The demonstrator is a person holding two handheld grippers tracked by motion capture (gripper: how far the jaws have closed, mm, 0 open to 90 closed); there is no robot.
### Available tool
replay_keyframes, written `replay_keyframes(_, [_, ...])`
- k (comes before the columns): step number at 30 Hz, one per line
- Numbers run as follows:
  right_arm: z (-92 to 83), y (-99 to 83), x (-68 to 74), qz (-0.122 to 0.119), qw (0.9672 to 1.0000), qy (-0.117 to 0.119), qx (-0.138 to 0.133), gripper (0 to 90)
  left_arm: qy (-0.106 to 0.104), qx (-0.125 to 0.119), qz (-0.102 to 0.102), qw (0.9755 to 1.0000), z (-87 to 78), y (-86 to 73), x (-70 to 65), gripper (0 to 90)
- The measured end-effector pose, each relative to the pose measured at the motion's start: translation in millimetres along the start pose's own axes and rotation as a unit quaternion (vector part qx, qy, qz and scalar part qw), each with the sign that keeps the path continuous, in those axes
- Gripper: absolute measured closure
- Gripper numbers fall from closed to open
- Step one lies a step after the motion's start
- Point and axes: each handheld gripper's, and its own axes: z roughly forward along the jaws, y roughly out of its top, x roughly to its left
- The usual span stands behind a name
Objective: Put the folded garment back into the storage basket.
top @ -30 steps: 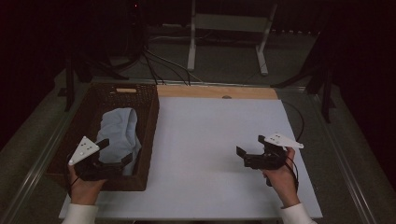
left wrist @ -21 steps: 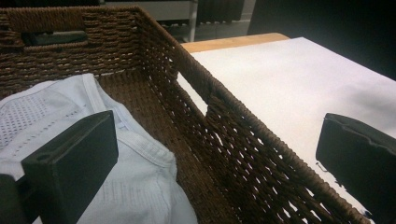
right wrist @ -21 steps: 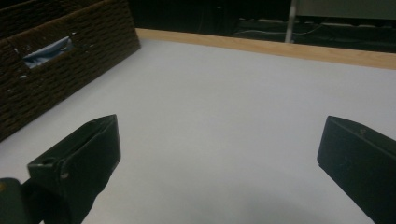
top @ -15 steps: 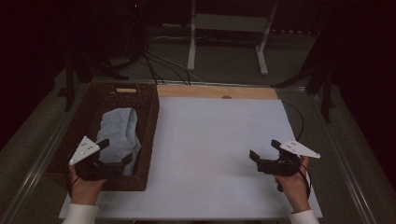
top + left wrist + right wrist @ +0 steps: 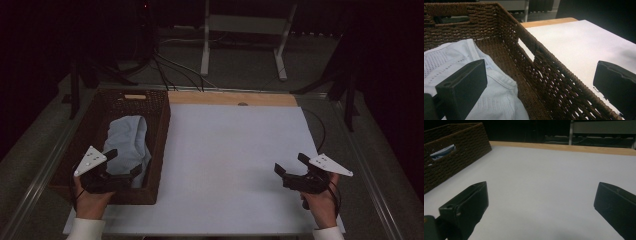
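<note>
Two grippers in play, and the left gripper is the one to watch. It hovers over the near end of the brown wicker basket, jaws spread wide with nothing between them. In the left gripper view those jaws straddle the basket's inner side wall: one jaw sits over the pale blue-white mesh garment, the other out over the white table sheet. So it isn't lined up on the cloth yet.

The garment lies crumpled inside the basket, its long axis running from the near end toward the far end, away from the person. From the left gripper it lies just ahead and slightly below, very close. A short dip inward, away from the wall, looks like all that's needed to get both jaws around a fold.

Over on the other side, the right gripper rests low near the right edge of the table sheet, jaws also wide apart and holding nothing. It's well apart from the basket, with the whole open sheet between them. In the right gripper view the basket sits far off to the side, a sliver of cloth peeking through its handle hole.

Clearly the left hand's job; the wicker wall is the snag risk.
</note>
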Motion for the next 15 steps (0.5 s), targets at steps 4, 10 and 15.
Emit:
replay_keyframes(4, [-1.1, -0.3, -0.3, -0.001, 1.0000, 0.000, -0.002, 0.0, 0.000, 0.000, 0.000, 1.0000, 0.0, -0.1, 0.0, 0.1])
replay_keyframes(10, [-2.7, -1.7, -1.1, 0.000, 1.0000, 0.000, -0.003, 0.0, -0.001, 0.001, -0.001, 1.0000, 0.3, -0.1, 0.3, 0.1])
replay_keyframes(15, [-2.0, -2.4, -0.4, -0.005, 1.0000, -0.003, -0.002, 0.0, 0.001, 0.002, -0.001, 1.0000, 0.3, 0.0, 0.2, 0.1])
